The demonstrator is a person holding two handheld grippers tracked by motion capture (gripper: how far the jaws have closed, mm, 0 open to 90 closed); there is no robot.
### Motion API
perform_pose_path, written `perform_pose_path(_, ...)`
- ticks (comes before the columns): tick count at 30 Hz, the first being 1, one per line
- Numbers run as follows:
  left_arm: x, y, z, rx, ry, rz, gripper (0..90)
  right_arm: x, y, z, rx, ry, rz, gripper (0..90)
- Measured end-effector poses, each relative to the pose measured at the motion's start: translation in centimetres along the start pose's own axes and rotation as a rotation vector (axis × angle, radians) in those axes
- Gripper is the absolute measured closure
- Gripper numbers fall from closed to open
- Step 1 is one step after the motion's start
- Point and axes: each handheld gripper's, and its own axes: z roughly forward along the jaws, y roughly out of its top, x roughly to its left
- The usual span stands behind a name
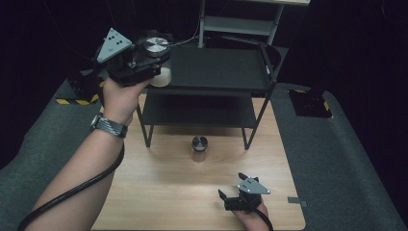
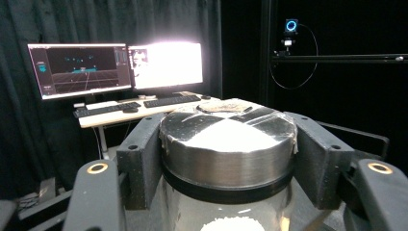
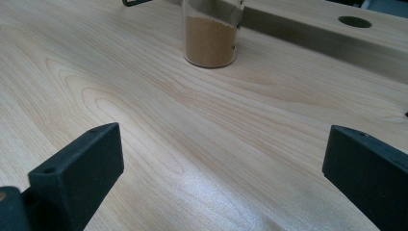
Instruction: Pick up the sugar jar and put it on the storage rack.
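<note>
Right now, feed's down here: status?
Left gripper shut on white-powder jar, beside rack's top shelf. Right gripper open, idle. Brown-powder jar on table.

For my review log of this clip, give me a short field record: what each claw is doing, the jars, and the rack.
left claw: shut on jar with white powder, raised beside the rack's top shelf
right claw: open, holding nothing, low over the table
second jar: brown powder, metal lid, upright on the table in front of the rack
rack: black, two shelves, at the table's far end
</note>
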Motion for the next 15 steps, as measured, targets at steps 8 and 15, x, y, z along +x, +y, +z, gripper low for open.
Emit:
perform_pose_path(8,-0.6,0.2,2.5,0.01,0.001,-0.007,34.8,-0.1,-0.1,0.0,-0.005,0.003,-0.001,0.1)
perform_pose_path(15,-0.7,0.0,4.3,0.012,0.006,-0.028,34.8,-0.1,-0.1,-0.1,-0.008,0.007,-0.002,0.1)
